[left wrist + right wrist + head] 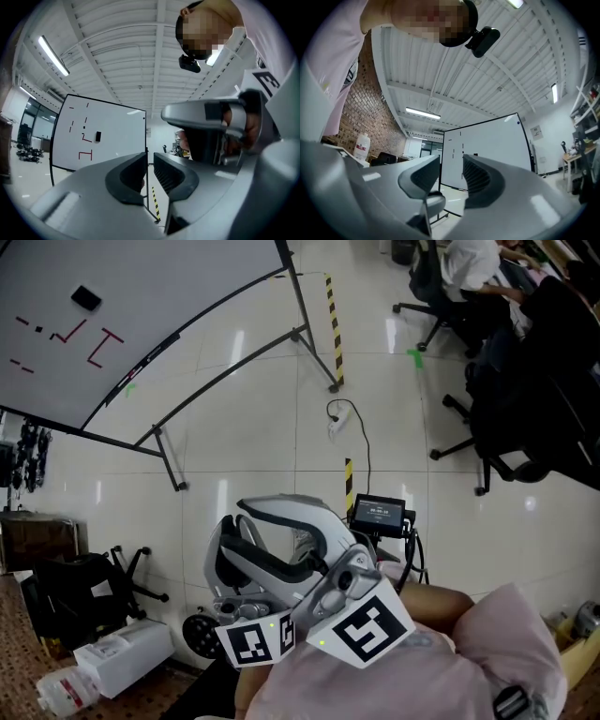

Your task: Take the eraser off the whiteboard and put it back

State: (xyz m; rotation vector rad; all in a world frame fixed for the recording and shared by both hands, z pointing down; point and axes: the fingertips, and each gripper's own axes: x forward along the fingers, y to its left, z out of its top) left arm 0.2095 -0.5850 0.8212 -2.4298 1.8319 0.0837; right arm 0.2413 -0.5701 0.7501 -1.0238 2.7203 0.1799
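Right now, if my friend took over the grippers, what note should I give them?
Left hand-held gripper: shut, nothing in it.
Right hand-held gripper: jaws apart, nothing in it.
Both are held close to the person's body, across the floor from the board.
Eraser: on the whiteboard, not touched.
Done: nothing yet.
Left to do: walk up to the whiteboard, take the eraser off, then put it back.
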